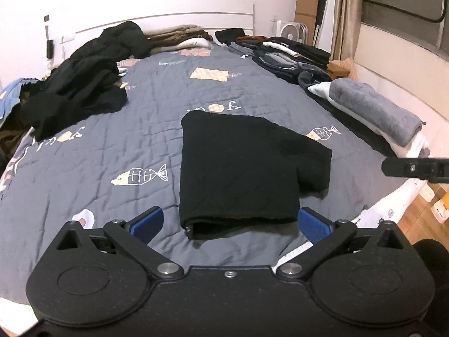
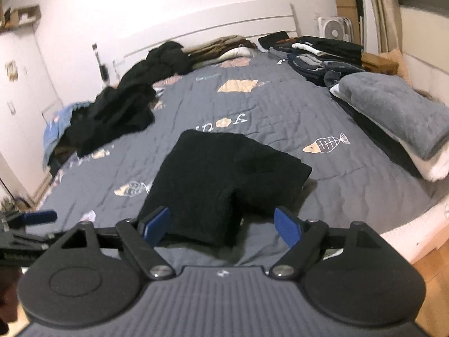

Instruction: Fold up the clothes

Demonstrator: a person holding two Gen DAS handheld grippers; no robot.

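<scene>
A folded black garment (image 1: 238, 168) lies flat on the grey quilted bedspread (image 1: 126, 140), its near edge toward me. My left gripper (image 1: 231, 223) hovers just short of that edge, open wide, its blue pads (image 1: 147, 221) either side of the fold without touching it. In the right wrist view the same black garment (image 2: 221, 179) sits ahead of my right gripper (image 2: 223, 226), which is open too, pads (image 2: 286, 226) apart from the cloth. The right gripper's finger (image 1: 415, 167) shows at the right edge of the left wrist view.
A heap of unfolded black clothes (image 1: 78, 90) lies at the left of the bed. Stacks of folded clothes (image 1: 294, 56) run along the far right, with a folded grey towel (image 1: 373, 109) nearer. A white headboard (image 1: 168, 19) stands behind. Wooden floor (image 1: 415, 224) shows off the bed's right corner.
</scene>
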